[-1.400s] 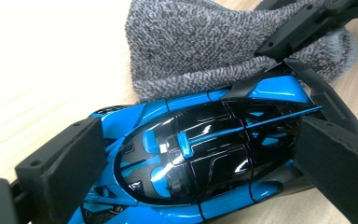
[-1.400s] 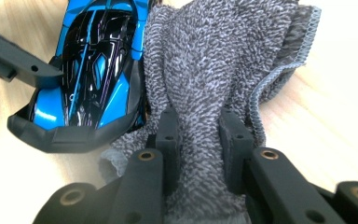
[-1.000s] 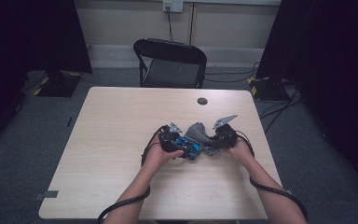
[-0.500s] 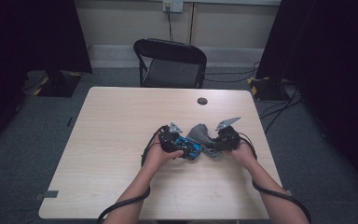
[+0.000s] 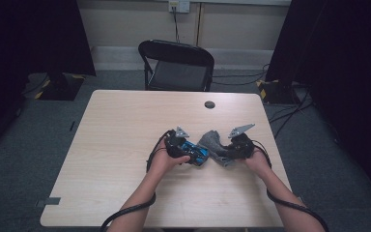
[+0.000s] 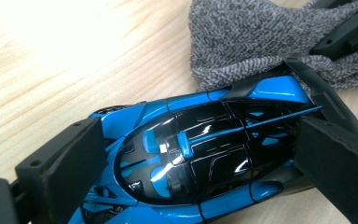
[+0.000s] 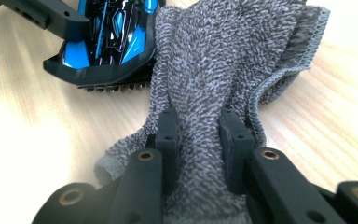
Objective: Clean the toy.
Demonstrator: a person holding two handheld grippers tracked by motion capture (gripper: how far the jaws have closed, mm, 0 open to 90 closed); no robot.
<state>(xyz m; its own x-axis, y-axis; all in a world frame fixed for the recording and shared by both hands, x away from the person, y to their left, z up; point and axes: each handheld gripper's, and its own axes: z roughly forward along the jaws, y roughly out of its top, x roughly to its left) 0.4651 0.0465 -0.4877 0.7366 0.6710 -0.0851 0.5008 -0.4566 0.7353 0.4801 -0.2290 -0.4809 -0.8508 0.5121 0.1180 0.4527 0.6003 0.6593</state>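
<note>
A blue and black toy car [image 6: 200, 154] rests on the wooden table, and my left gripper [image 6: 200, 163] is shut on its body, one pad on each side. From above, the car [image 5: 195, 151] pokes out to the right of the left gripper [image 5: 187, 152]. A grey terry cloth [image 7: 214, 60] lies bunched against the car's rear wing. My right gripper [image 7: 196, 135] is shut on a fold of that cloth [image 5: 212, 142]; in the high view the right gripper [image 5: 228, 151] sits just right of it.
A small dark round object [image 5: 209, 104] lies near the far edge of the table [image 5: 121, 130]. A black folding chair [image 5: 176, 65] stands behind the table. Cables trail from both grippers off the near edge.
The right gripper and the cloth have shifted slightly toward the car. The left gripper and the car have stayed put.
</note>
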